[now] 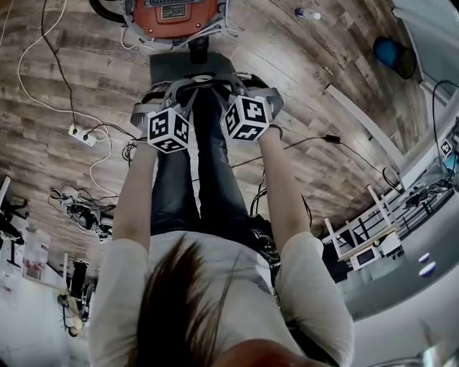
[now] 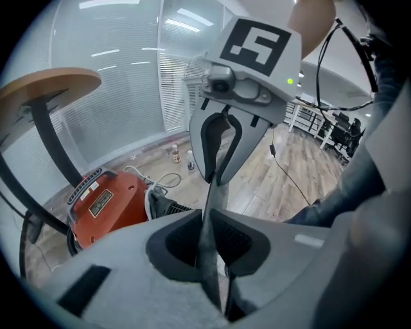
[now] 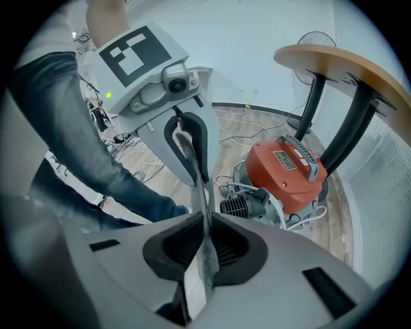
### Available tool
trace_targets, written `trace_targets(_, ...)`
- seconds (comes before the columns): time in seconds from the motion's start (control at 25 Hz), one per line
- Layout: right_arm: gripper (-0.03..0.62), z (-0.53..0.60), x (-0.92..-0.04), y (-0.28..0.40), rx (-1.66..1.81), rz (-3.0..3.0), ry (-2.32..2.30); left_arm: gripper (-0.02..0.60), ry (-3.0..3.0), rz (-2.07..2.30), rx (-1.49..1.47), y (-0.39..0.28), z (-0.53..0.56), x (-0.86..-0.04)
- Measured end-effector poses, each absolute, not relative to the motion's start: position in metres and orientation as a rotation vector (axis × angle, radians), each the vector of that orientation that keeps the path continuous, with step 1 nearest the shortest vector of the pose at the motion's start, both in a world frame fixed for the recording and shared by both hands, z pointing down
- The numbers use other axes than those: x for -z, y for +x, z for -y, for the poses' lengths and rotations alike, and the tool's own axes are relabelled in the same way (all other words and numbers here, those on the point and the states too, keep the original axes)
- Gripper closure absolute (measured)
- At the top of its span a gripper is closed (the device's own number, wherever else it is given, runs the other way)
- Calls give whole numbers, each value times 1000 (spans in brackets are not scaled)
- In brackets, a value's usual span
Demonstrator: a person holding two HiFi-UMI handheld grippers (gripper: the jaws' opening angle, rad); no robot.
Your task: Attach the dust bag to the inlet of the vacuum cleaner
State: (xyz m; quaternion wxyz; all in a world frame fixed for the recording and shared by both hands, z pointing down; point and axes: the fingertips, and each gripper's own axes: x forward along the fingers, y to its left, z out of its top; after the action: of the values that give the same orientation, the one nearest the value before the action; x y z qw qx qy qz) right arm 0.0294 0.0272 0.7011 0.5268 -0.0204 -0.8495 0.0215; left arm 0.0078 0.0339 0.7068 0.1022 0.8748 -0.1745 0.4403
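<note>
The orange vacuum cleaner [image 1: 172,13] stands on the wooden floor ahead of the person's feet, its black inlet [image 1: 199,49] facing them. A flat grey dust bag [image 1: 188,68] hangs between both grippers just in front of the inlet. My left gripper [image 1: 171,92] and right gripper [image 1: 242,84] sit side by side, each shut on the bag's edge. In the left gripper view my left gripper [image 2: 207,225] pinches the thin grey bag [image 2: 215,193], with the right gripper [image 2: 221,168] opposite. In the right gripper view my right gripper [image 3: 207,225] clamps the bag [image 3: 202,199] above the vacuum cleaner [image 3: 289,170].
A white power strip [image 1: 82,135] with cables lies on the floor to the left. A round wooden table [image 3: 347,64] on black legs stands over the vacuum cleaner. A bottle [image 1: 307,13] lies at the far right. The person's legs [image 1: 201,179] are under the grippers.
</note>
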Motion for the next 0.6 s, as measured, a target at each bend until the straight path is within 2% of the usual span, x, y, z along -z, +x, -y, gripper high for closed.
trace_targets(0.6,557,-20,-764,18,-126,2020,-43,538,2465,466,-1346,-5,-26,-772)
